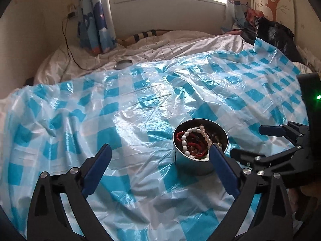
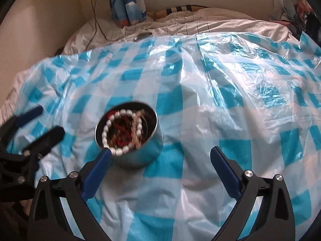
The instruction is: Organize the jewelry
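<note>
A round metal tin (image 1: pixel 192 165) stands on a blue-and-white checked plastic sheet (image 1: pixel 120 110) spread over a bed. It holds a tangle of bead jewelry: a white bead string (image 1: pixel 185 140), red beads (image 1: pixel 193 144) and a pale pink string (image 1: pixel 206 135). My left gripper (image 1: pixel 159 147) is open and holds nothing; its right finger crosses the tin's near rim. My right gripper (image 2: pixel 160 150) is also open and holds nothing, its left finger at the near rim of the tin (image 2: pixel 144 152). Each gripper shows in the other's view: the right gripper (image 1: pixel 246 141), the left gripper (image 2: pixel 50 119).
A round metal lid (image 1: pixel 123 63) lies at the sheet's far edge on the white quilt. A black cable (image 1: pixel 68 46) runs down the left wall by a blue curtain (image 1: pixel 96 20). A black bag (image 1: pixel 274 34) is piled at the far right under the window.
</note>
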Motion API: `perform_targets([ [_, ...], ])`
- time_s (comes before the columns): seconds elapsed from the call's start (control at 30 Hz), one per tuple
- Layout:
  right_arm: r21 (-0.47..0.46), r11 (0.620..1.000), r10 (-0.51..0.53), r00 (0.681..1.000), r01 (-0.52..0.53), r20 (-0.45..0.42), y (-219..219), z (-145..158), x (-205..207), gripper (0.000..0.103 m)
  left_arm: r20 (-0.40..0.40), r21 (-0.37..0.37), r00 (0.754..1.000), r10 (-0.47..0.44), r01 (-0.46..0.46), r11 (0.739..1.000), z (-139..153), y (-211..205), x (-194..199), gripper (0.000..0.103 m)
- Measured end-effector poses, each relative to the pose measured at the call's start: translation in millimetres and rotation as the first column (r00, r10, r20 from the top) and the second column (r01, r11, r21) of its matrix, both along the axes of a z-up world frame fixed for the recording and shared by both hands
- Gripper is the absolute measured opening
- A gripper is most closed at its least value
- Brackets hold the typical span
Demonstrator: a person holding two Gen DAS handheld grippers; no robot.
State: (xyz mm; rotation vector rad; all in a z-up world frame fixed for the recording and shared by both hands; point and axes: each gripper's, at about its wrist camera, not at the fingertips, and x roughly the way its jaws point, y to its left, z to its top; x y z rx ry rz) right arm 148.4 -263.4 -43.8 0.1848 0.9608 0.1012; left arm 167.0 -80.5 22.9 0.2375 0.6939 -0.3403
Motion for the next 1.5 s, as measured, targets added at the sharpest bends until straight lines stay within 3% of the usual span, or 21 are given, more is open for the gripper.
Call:
perform_targets([
  [0.17, -0.049, 0.999, 0.023, 1.000, -0.024, -0.013, 8.1, -0.8, -18.2, 0.096, 0.015, -0.021, 0.999, 0.047, -0.046, 0.999, 3.8, 8.5, -19.0, 0.095],
  [0.33, -0.071, 0.997, 0.036, 0.999, -0.037, -0.025, 12.2, -2.7, -26.4, 0.096, -0.027, -0.066, 0.996, 0.090, -0.091, 0.994, -5.3, 24.0, -35.8, 0.095],
  [0.5, -0.076, 0.996, 0.038, 0.998, -0.042, -0.046, 15.9, -8.9, -23.5, 0.096, 0.003, -0.023, 0.997, 0.081, -0.080, 0.996, -4.8, 18.6, -39.1, 0.095],
  [1.5, -0.122, 0.992, 0.020, 0.998, -0.026, -0.053, 18.4, -11.2, -20.6, 0.096, -0.016, -0.038, 0.995, 0.098, -0.099, 0.994, -8.7, 18.9, -32.7, 0.095],
])
